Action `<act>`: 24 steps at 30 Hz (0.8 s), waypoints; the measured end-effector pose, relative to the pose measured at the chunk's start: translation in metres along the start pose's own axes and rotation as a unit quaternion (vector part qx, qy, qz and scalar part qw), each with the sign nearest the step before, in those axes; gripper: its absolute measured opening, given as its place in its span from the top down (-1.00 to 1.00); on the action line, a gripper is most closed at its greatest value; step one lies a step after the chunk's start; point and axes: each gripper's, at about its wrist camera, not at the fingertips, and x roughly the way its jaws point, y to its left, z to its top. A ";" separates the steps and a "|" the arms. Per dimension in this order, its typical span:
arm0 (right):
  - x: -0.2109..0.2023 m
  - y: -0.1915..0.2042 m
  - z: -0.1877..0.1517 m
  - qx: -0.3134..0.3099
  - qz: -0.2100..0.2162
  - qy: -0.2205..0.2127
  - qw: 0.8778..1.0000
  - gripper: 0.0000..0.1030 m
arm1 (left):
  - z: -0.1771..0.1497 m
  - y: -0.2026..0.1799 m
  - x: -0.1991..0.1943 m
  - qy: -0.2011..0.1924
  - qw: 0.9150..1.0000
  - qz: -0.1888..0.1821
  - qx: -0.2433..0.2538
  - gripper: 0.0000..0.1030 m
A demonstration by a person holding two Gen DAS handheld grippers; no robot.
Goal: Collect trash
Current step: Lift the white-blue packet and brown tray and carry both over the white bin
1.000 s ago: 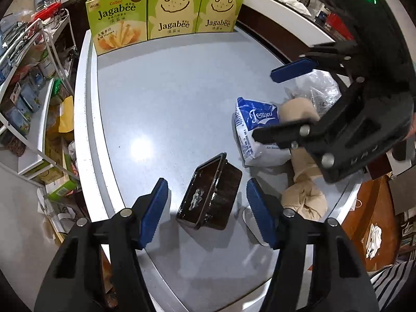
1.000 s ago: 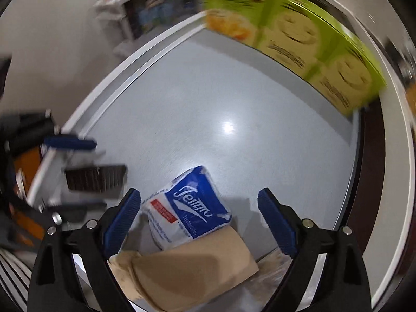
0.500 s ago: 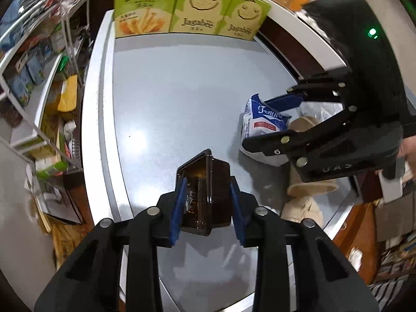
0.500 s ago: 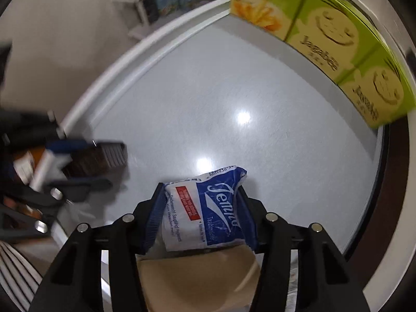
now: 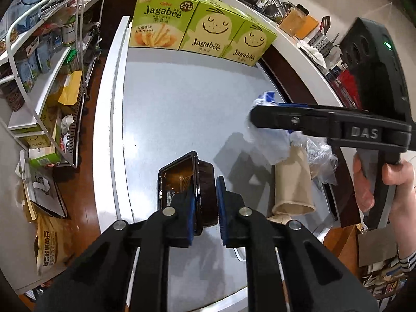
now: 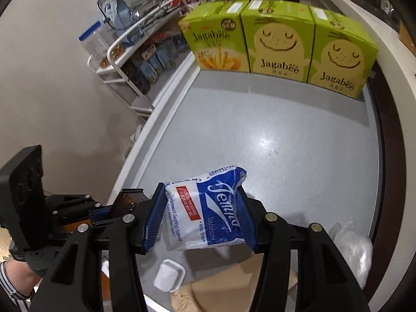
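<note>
Between the right gripper's (image 6: 199, 221) pads, the tissue pack (image 6: 205, 213) stands lengthwise upright.

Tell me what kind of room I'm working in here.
Most likely a home kitchen or pantry corner. A white counter carries three Jagabee snack boxes, a wire rack beside it holds cans and packets, and utensils and a spice jar stand on the worktop behind.

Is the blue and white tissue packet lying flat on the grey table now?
No, the right tongs hold the tissue packet between their pads, lifted clear above the grey table.
</note>
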 end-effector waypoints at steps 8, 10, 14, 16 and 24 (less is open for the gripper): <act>-0.042 0.006 -0.010 0.015 0.014 -0.035 0.999 0.02 | 0.005 -0.007 -0.024 -0.022 1.000 -0.009 0.004 0.69; -0.043 0.007 -0.013 0.017 0.011 -0.040 0.999 0.02 | 0.004 -0.011 -0.027 -0.023 1.000 -0.004 0.010 0.69; -0.051 0.005 -0.022 0.028 0.012 -0.044 0.999 0.02 | 0.002 -0.015 -0.031 -0.024 1.000 -0.005 0.012 0.69; -0.055 0.005 -0.026 0.032 0.015 -0.048 0.998 0.02 | 0.002 -0.019 -0.035 -0.028 0.999 -0.006 0.014 0.69; -0.089 0.015 -0.053 0.036 0.026 -0.071 0.996 0.02 | -0.010 -0.039 -0.063 -0.041 0.998 -0.015 0.039 0.69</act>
